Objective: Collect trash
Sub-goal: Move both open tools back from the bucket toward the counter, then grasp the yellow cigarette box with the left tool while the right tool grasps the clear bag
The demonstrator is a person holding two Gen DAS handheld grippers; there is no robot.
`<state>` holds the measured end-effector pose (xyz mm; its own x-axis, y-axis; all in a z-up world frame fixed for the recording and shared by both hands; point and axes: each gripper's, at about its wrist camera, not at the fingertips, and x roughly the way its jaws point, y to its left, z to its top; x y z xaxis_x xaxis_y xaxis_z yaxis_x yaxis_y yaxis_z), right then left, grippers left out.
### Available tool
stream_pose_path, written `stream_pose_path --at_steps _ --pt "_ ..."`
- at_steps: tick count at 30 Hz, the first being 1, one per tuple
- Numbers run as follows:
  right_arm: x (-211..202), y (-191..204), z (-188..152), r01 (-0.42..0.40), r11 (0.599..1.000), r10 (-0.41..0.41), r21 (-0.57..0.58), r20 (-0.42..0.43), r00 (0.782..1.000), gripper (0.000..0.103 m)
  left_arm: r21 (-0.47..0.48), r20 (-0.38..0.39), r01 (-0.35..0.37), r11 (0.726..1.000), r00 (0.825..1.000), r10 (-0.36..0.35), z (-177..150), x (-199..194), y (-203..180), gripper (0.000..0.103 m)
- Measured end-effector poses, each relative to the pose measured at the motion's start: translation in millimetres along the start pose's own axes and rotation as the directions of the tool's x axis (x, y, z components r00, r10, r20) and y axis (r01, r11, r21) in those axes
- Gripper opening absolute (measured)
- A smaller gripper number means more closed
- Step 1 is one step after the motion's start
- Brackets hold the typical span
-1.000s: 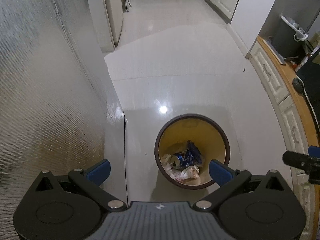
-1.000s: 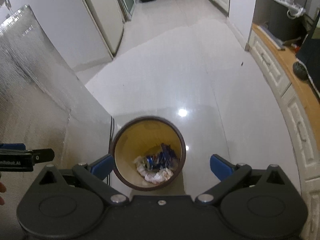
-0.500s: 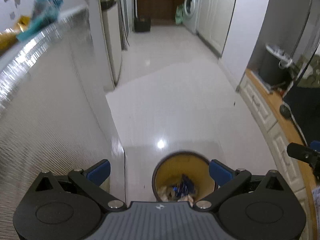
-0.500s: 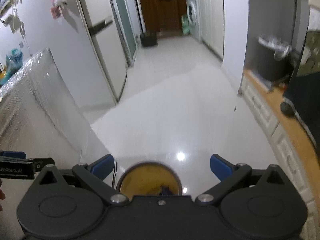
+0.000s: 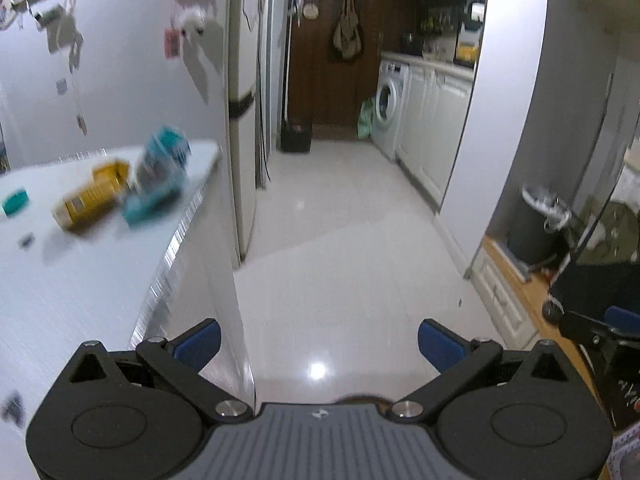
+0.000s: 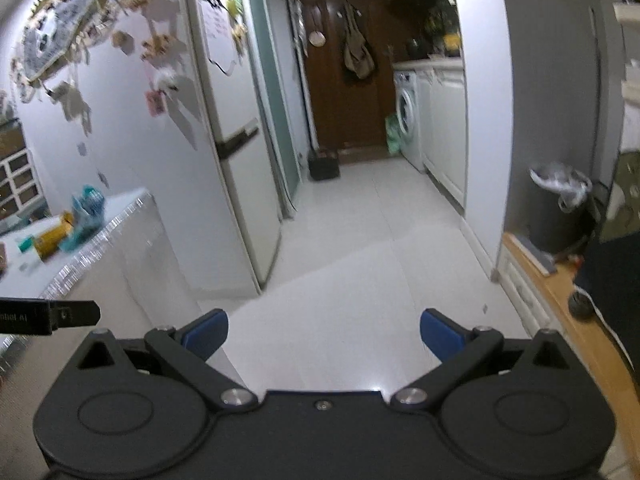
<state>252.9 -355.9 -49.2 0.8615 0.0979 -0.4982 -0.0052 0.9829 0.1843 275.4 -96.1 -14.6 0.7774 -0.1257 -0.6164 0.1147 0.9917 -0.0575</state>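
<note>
left wrist view: a second ago both claws looked down into the yellow waste bin with a can and crumpled paper in it; now both have swung up, and only a sliver of the bin rim (image 5: 362,398) peeks above the claw body. the left claw (image 5: 318,344) is wide apart and empty, and so is the right claw (image 6: 324,334). that reads as a drop finished and the next pickup beginning. the remaining trash sits on the worktop (image 5: 60,280) to the left: a yellow box (image 5: 92,198), a teal carton (image 5: 160,172) touching it, and a teal lid (image 5: 15,200) well apart. all blurred.
</note>
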Motion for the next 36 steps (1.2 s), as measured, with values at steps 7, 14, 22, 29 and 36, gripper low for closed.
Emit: stream_pose_path --at_steps 7,14,22,29,36 --pt "-10.9 28.9 40.8 -0.079 0.997 0.079 -0.003 0.091 0.993 0.103 0.026 0.116 -0.019 0.999 0.993 0.016 41.7 -37.0 15.4 0.103" --pt "-2.2 74.3 74.2 -0.146 0.987 0.153 -0.061 0.127 0.98 0.103 0.06 0.19 -0.043 0.997 0.981 0.031 75.2 -51.4 39.0 0.103" --pt "32.8 125.3 101.3 -0.184 0.98 0.193 -0.069 0.141 0.971 0.103 0.086 0.201 -0.101 0.991 0.976 0.082 96.7 -24.9 88.3 0.103" --pt "73.7 162.1 110.8 -0.244 0.969 0.246 -0.027 0.124 0.961 0.103 0.095 0.228 -0.131 0.987 0.968 0.107 96.4 8.8 136.8 0.1" --pt "110.3 196.2 107.5 -0.319 0.947 0.32 -0.02 0.074 0.944 0.103 0.154 0.168 -0.093 0.984 0.984 0.066 87.4 38.1 170.5 0.083"
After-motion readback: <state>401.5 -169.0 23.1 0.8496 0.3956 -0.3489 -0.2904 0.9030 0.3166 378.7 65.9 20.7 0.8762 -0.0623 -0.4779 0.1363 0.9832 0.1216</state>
